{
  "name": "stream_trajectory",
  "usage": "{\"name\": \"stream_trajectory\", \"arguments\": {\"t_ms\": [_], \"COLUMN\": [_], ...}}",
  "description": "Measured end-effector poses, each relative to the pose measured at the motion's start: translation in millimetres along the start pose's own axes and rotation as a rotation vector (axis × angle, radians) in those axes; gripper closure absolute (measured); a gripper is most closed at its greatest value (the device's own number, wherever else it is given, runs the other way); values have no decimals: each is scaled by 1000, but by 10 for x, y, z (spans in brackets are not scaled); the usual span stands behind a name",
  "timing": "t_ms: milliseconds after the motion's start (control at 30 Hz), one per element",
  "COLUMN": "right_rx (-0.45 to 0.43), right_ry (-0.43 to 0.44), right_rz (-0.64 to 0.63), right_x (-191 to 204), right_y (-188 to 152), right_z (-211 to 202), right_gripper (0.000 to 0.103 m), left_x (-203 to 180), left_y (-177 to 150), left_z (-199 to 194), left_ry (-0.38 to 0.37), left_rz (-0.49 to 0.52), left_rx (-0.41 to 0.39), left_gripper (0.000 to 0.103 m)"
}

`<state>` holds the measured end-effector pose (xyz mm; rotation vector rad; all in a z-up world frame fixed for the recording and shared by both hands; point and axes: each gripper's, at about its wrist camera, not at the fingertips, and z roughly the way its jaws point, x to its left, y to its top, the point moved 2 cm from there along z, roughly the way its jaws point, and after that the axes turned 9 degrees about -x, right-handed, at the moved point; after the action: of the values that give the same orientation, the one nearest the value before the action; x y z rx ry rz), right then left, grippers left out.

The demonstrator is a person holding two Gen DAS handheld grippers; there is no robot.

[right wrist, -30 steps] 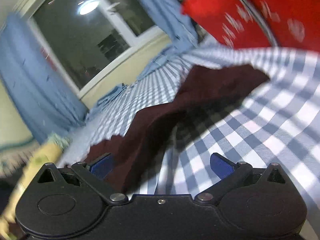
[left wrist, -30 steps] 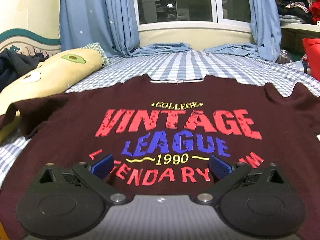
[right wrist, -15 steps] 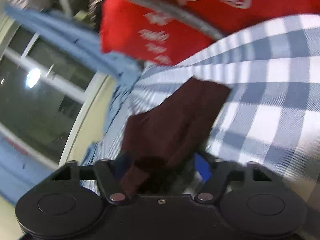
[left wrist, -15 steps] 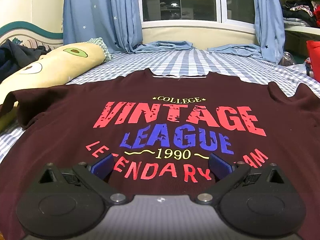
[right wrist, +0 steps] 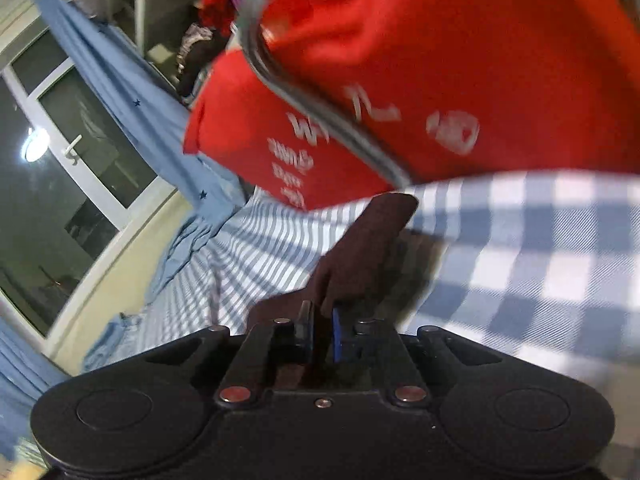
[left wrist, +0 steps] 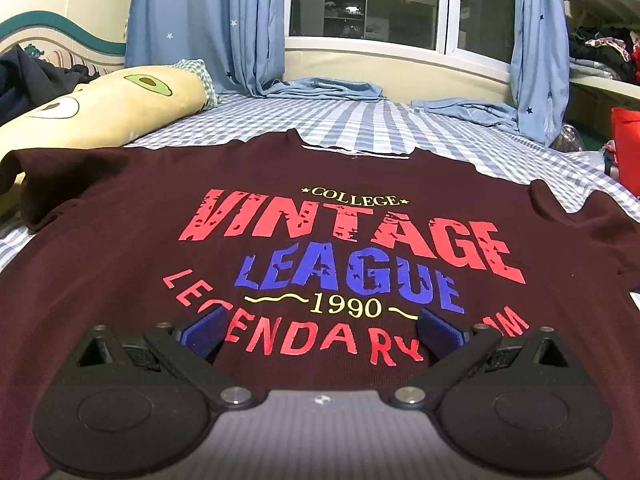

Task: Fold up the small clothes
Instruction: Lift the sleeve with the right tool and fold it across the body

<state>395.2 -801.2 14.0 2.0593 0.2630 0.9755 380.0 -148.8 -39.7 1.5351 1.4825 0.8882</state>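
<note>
The shirt [left wrist: 320, 240], a dark maroon tee printed "COLLEGE VINTAGE LEAGUE 1990", lies face up and spread flat on the bed [left wrist: 360, 128], collar toward the far window [left wrist: 400, 0].

The right gripper [right wrist: 322, 332] is clenched on a fold of the shirt's maroon cloth: its blue pads [right wrist: 336, 334] pinch the fabric, which runs from the jaws away toward the far side over the checked sheet [right wrist: 540, 264]. This view is tilted and blurred. Just beyond the pinched cloth sits a red bag [right wrist: 440, 80] with white print and a grey strap, resting on the sheet. To the left hang blue curtains [right wrist: 120, 92] beside the window.

The left gripper [left wrist: 320, 336] hovers low over the shirt's near part, jaws released and wide apart, its blue pads [left wrist: 204, 330] on either side of the word "LEGENDARY"; nothing is between them but the flat print below. Whether the pads touch the cloth I cannot tell. Far left, a yellow avocado pillow [left wrist: 100, 112] lies beside the shirt's left sleeve. Blue starred curtains frame the window, their hems pooled on the bed.
</note>
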Motion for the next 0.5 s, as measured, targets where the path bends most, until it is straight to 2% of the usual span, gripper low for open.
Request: {"name": "stream_trajectory", "arguments": {"t_ms": [133, 233, 400, 500], "right_rx": [-27, -93, -206, -257], "right_ry": [-32, 10, 177, 300], "right_rz": [-141, -283, -525, -665], "right_x": [173, 517, 1359, 1914], "right_y": [6, 20, -42, -248], "right_z": [-83, -276, -765, -1101], "right_gripper": [95, 96, 98, 99], "left_x": [2, 65, 266, 430], "left_y": [50, 140, 318, 408], "left_z": [17, -24, -281, -441], "left_ry": [-26, -69, -66, -58], "left_rz": [18, 12, -25, -56], "left_rx": [26, 34, -42, -78], "left_gripper": [1, 1, 1, 1]}}
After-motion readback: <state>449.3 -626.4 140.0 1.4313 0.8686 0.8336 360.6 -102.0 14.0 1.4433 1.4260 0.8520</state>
